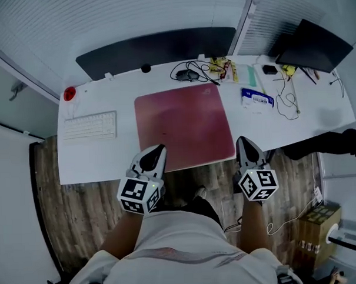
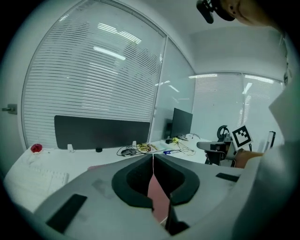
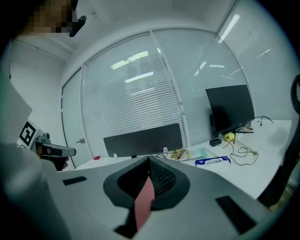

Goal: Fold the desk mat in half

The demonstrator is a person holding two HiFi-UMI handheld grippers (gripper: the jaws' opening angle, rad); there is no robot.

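A pink desk mat (image 1: 183, 126) lies flat in the middle of the white desk (image 1: 96, 159), its near edge at the desk's front edge. My left gripper (image 1: 159, 148) sits at the mat's near left corner with its tip over the mat. My right gripper (image 1: 243, 140) sits just beside the near right corner. In the left gripper view the jaws (image 2: 153, 155) meet at the tips, and a pink sliver of mat (image 2: 159, 197) shows in the slit. The right gripper (image 3: 149, 159) looks the same, shut, with the mat (image 3: 144, 201) showing pink between its jaws.
A white keyboard (image 1: 90, 126) lies left of the mat, a red object (image 1: 69, 93) at the far left corner. A mouse with cables (image 1: 187, 75), a blue-white packet (image 1: 257, 98) and a monitor (image 1: 312, 44) stand behind and right. A dark divider panel (image 1: 156, 48) backs the desk.
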